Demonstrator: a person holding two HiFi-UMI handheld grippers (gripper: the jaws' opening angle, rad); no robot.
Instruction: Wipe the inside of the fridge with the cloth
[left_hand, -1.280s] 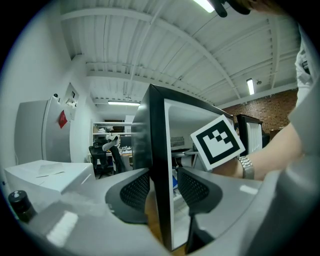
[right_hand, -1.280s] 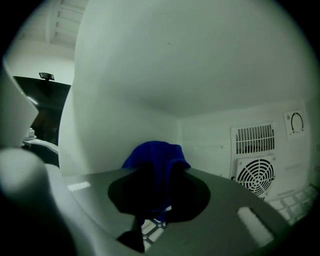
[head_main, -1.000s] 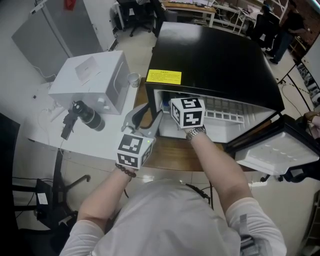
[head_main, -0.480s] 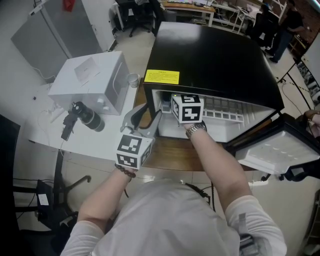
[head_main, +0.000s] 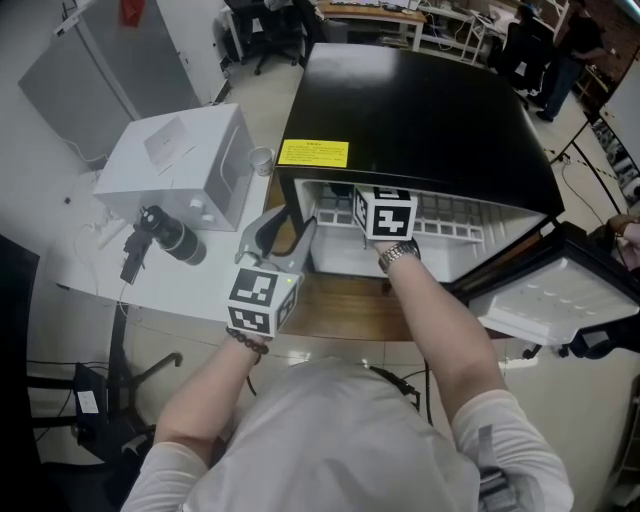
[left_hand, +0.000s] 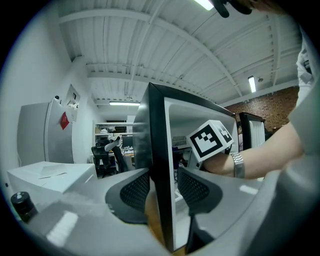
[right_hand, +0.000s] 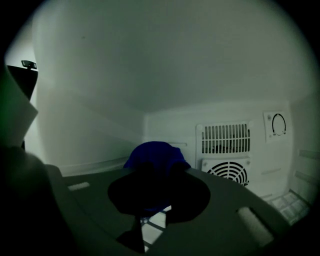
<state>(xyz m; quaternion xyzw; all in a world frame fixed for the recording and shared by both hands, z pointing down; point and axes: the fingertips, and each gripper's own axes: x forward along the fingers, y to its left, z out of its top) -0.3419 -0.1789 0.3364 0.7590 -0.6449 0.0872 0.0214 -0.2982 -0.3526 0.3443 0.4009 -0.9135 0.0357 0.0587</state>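
The task looks to be in its working middle, not its start or end. The fridge (head_main: 420, 100) stands with its door (head_main: 560, 300) swung fully open to the right, so that step is done, and the cloth (right_hand: 154, 154) is already inside the fridge.

The right gripper (right_hand: 152, 197) reaches into the fridge, its jaws closed on the blue cloth, which bunches up just past the tips. From that gripper's view, the cloth sits low in the fridge, in front of the corner where the left inner wall (right_hand: 90, 125) meets the back, with the vent grille (right_hand: 225, 137) off to its right. The light in there is dim, so the cloth may be brushing the floor or held just clear of it.

The left gripper (head_main: 285, 232) is at the fridge's front left edge. Its jaws are spread wide astride that wall, one outside the fridge and one inside, with a sliver of gap at the inner pad. It seems placed to steady the fridge.

No stains or wet streaks show, so what has been wiped cannot be read off the surfaces. Judging by the cloth's place, the right side, the ceiling and the wire shelf probably remain.
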